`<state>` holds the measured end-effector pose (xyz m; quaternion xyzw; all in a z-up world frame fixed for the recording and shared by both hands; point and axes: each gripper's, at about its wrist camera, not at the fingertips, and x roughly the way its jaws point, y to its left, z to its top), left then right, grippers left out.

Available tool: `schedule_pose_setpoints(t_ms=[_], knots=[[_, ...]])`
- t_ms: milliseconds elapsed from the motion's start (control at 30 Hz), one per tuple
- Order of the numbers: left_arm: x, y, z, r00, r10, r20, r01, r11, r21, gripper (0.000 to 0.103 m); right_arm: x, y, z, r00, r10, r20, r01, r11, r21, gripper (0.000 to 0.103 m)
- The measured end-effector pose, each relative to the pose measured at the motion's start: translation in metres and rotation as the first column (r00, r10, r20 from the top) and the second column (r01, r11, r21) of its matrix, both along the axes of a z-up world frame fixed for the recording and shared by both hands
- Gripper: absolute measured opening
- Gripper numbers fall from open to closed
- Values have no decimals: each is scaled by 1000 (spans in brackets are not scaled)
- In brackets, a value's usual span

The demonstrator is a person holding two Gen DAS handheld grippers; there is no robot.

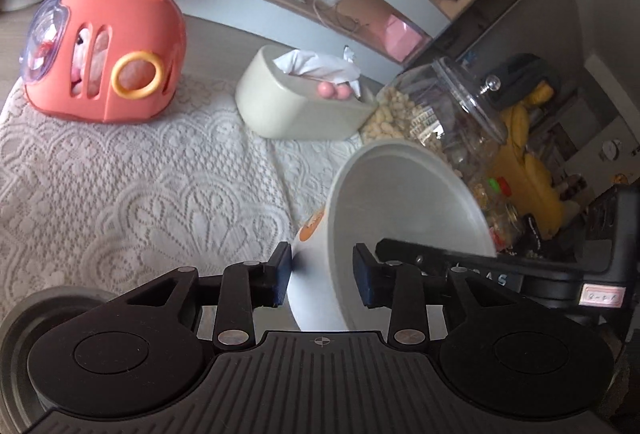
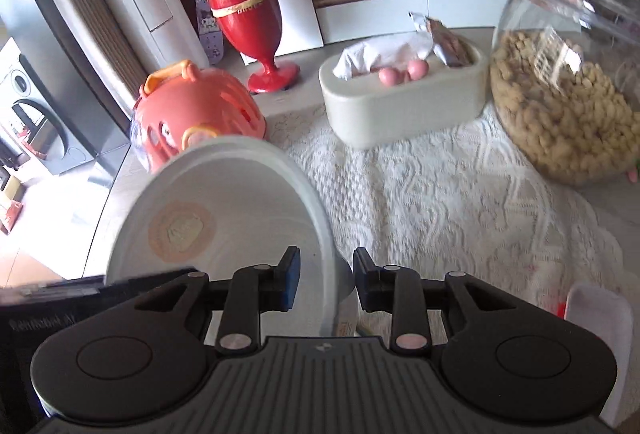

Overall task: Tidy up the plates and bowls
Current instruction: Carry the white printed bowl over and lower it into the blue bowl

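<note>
A white bowl [image 1: 400,218] is held tilted above the lace cloth [image 1: 132,186], its wall straddled by the left gripper [image 1: 322,274]; the right gripper [image 2: 326,280] is likewise closed across the rim of the bowl [image 2: 224,210]. Behind are seen a pink carrier [image 1: 108,54], a tissue box [image 2: 404,102] and a nut jar [image 2: 560,94]. A red stemmed bin [image 2: 248,22] stands farther back. The orange emblem [image 2: 180,232] is not legible.

The black arm of the other tool [image 1: 492,276] carries pale letters that look like "AS"; its small pink label [image 1: 603,297] is handwritten and too blurred to read.
</note>
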<state>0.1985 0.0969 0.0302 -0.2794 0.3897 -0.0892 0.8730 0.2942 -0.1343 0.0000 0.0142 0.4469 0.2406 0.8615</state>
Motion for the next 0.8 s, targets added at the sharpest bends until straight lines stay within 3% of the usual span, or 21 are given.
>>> schedule_pose_setpoints(t_ms=[133, 233, 333, 433, 533, 667, 800], knots=[[-14, -7, -20, 998, 34, -59, -31, 998, 61, 36, -16, -13, -38, 996, 39, -74, -38, 999, 21, 30], [-19, -7, -42, 987, 73, -141, -67, 997, 46, 33, -27, -17, -56, 1000, 22, 0, -22, 999, -30, 30], [-30, -10, -40, 986, 100, -135, -90, 993, 79, 33, -38, -22, -62, 995, 15, 94, -10, 999, -51, 33], [-31, -15, -30, 985, 135, -107, -115, 977, 181, 33, -40, -30, -67, 993, 10, 115, -9, 1000, -3, 42], [-18, -20, -38, 977, 151, -151, -105, 956, 273, 33, -45, -34, -78, 992, 4, 128, -5, 1000, 11, 48], [-1, -21, -62, 969, 112, -222, -61, 973, 225, 33, -44, -41, -102, 999, 35, 13, -36, 997, 68, 52], [11, -23, -87, 954, 87, -288, -39, 985, 166, 34, -31, -53, -125, 989, 45, -142, -15, 978, 208, 53]])
